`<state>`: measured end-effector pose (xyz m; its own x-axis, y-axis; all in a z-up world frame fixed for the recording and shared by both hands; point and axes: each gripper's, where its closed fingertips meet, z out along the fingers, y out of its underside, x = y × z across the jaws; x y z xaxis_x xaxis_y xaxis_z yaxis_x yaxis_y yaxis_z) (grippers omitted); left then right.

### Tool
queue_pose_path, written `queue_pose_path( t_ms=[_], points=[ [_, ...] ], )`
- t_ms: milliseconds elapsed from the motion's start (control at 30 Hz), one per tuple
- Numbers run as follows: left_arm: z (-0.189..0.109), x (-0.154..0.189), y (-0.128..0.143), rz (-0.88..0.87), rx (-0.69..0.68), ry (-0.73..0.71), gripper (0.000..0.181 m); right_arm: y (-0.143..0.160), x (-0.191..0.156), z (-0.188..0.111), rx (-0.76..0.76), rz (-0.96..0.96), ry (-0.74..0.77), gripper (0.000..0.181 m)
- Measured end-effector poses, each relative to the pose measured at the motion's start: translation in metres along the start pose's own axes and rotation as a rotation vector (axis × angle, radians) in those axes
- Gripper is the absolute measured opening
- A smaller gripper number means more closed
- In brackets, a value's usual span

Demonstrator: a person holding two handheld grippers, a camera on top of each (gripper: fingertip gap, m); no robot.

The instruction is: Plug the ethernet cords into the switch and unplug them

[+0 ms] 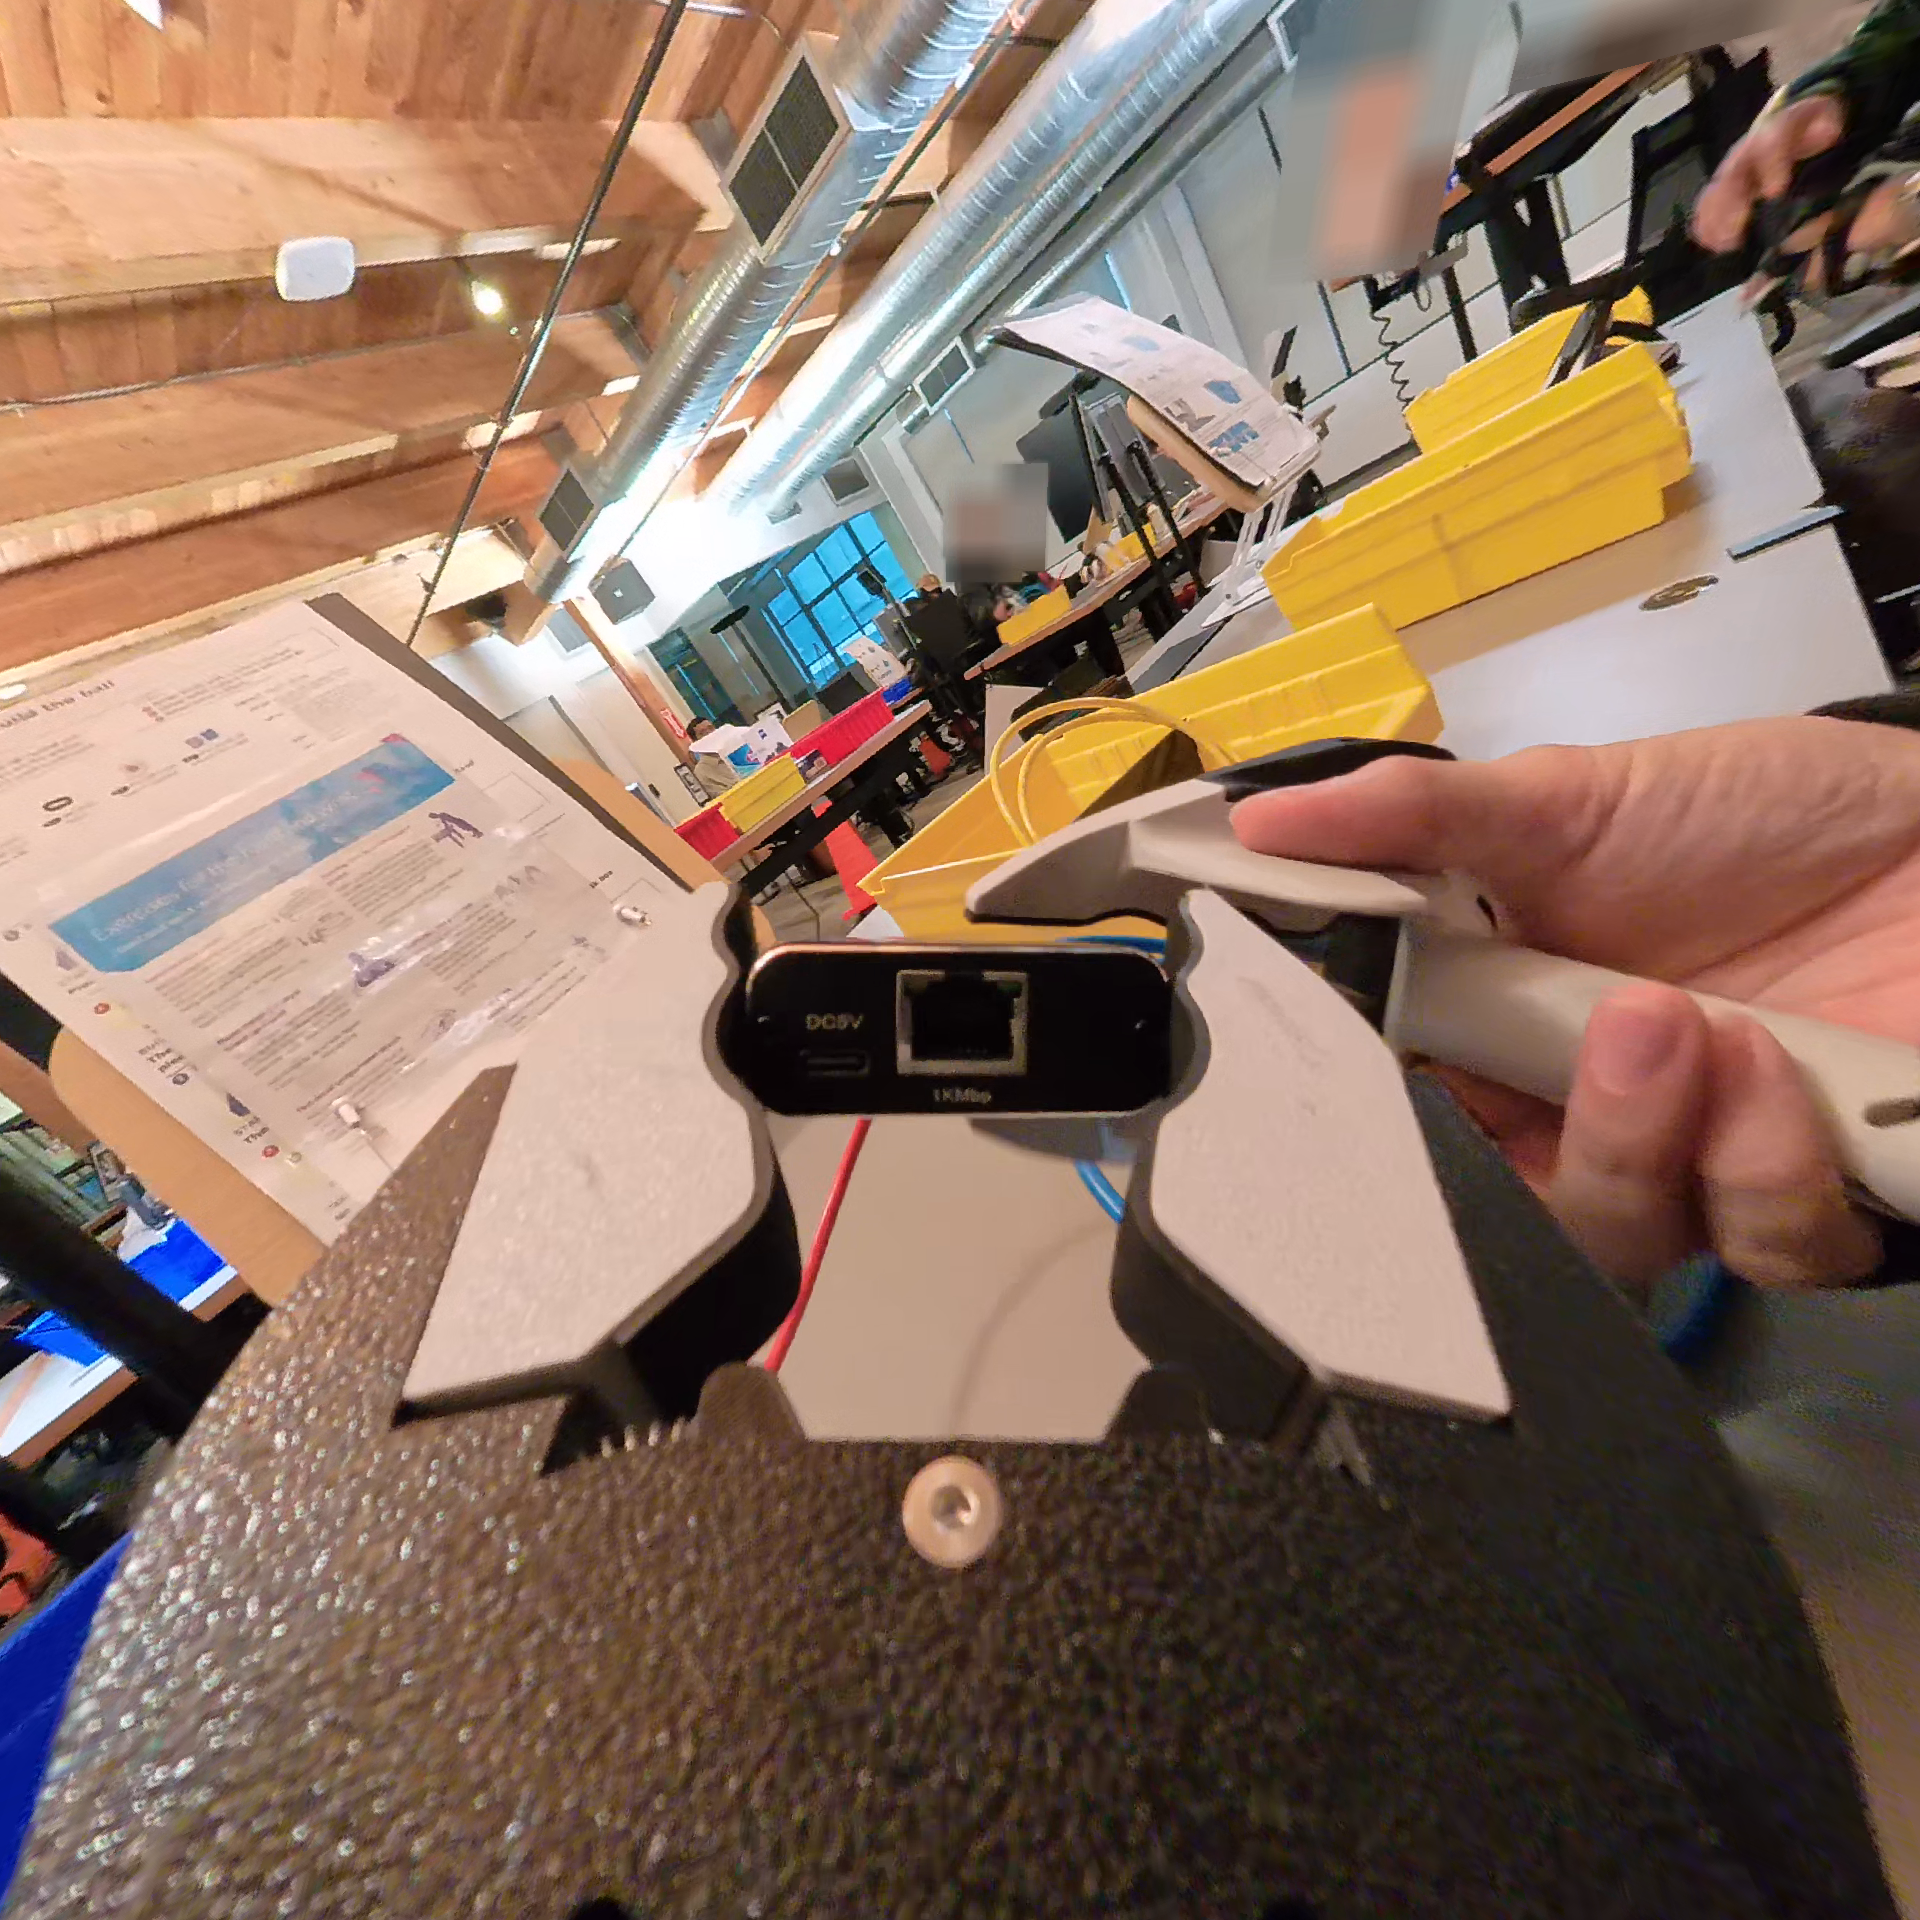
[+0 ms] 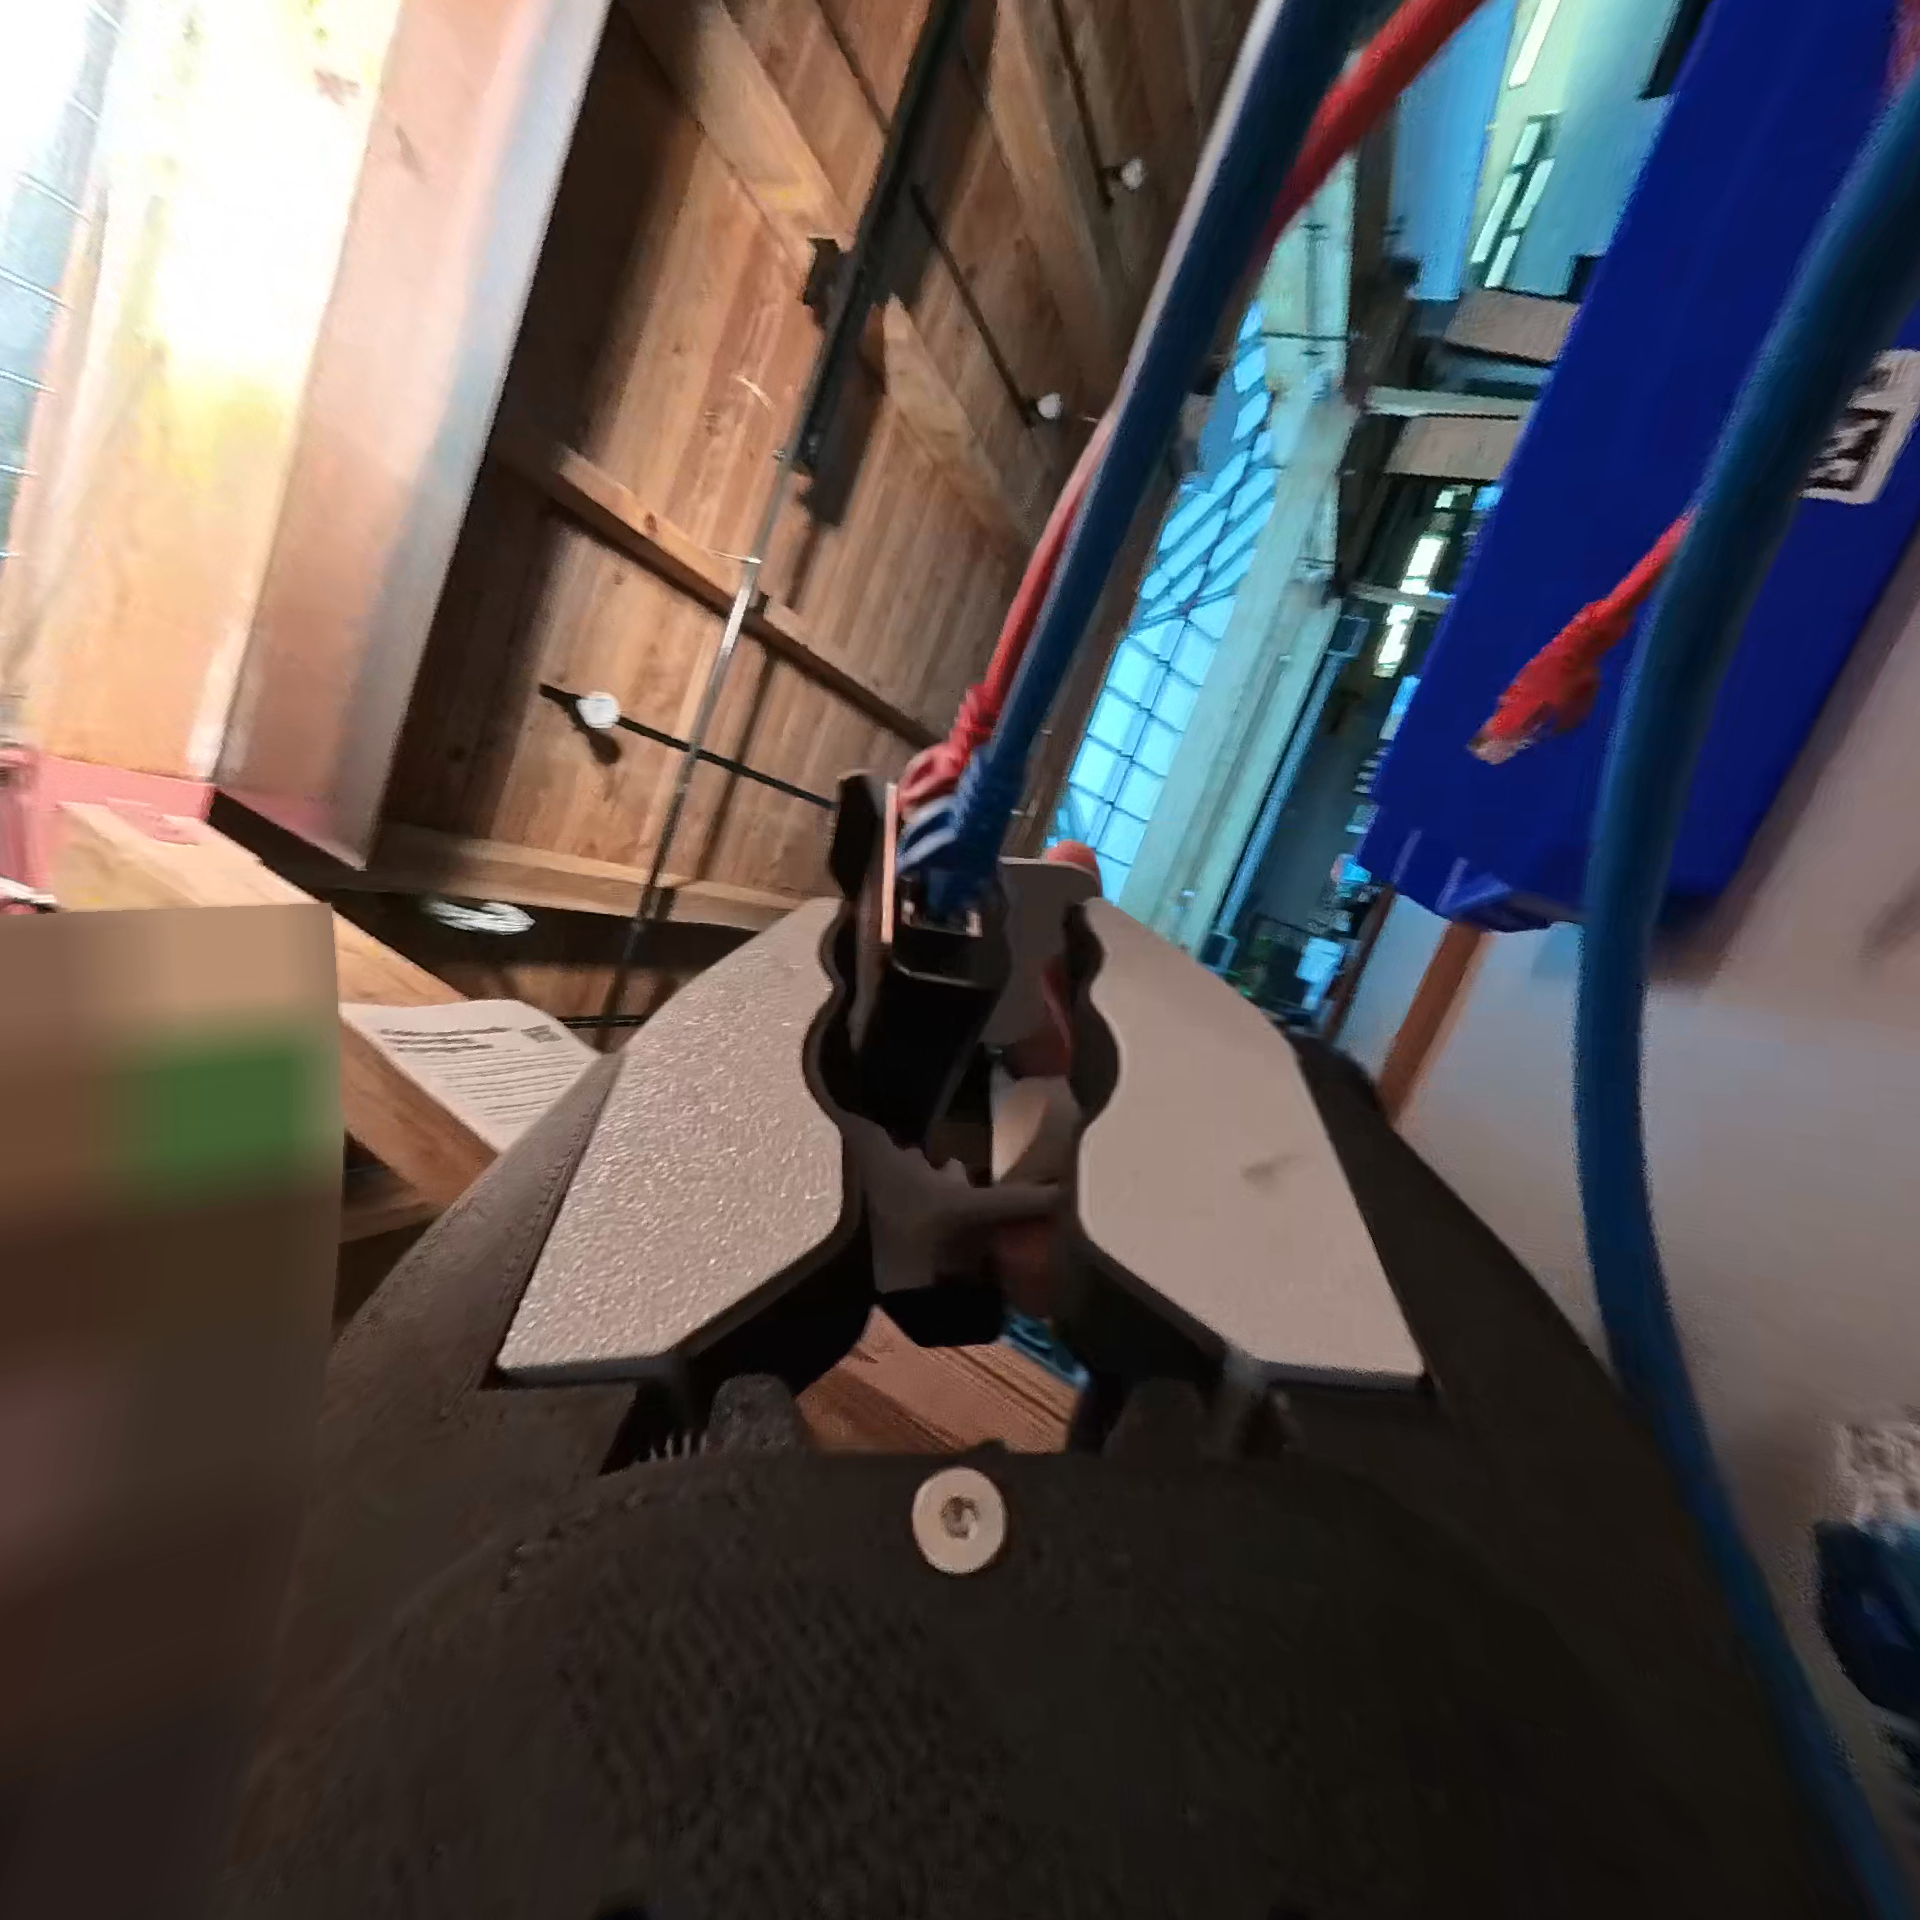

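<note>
Workshop background blurred; left gripper (image 1: 961, 1023) clamps switch (image 1: 956, 1039), far ports hidden.

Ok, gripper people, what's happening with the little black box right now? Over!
Left hand-held gripper shut on the switch, empty port facing camera. Right hand-held gripper open around its far end. Blue cord and red cord plugged in. Nothing blocking.

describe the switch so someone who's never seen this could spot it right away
In the left wrist view, look between the two grey fingers of the left gripper. The switch is the small black box clamped there. Unlike the yellow bins behind, it shows one square network port on its face.
</note>
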<state>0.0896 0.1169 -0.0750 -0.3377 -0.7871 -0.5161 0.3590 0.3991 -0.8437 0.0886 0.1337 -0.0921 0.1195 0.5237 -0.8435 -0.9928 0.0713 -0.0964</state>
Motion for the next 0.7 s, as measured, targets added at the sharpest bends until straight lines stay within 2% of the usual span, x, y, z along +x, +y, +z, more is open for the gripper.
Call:
queue_pose_path(
  t_ms=[33,200,400,500,600,700],
  points=[
    [0.000,0.001,0.000,-0.008,0.006,0.007,0.075,-0.001,-0.005,0.000,-0.001,0.009,-0.032,0.027],
    [-0.002,0.003,0.007,-0.026,-0.033,0.049,0.074,0.000,-0.006,0.000,-0.057,-0.108,0.014,0.026],
    [0.001,-0.004,0.019,0.037,-0.152,-0.047,0.074,-0.009,-0.019,-0.002,0.001,-0.457,0.123,0.024],
    [0.001,-0.005,0.018,-0.001,-0.144,-0.069,0.067,-0.023,-0.032,-0.007,0.080,-0.617,0.156,0.023],
    [0.001,-0.006,0.016,-0.058,-0.128,-0.066,0.062,-0.024,-0.033,-0.007,0.037,-0.675,0.182,0.023],
    [-0.001,-0.008,0.016,-0.036,-0.104,-0.084,0.062,-0.022,-0.033,-0.007,0.047,-0.718,0.201,0.023]
  ],
)
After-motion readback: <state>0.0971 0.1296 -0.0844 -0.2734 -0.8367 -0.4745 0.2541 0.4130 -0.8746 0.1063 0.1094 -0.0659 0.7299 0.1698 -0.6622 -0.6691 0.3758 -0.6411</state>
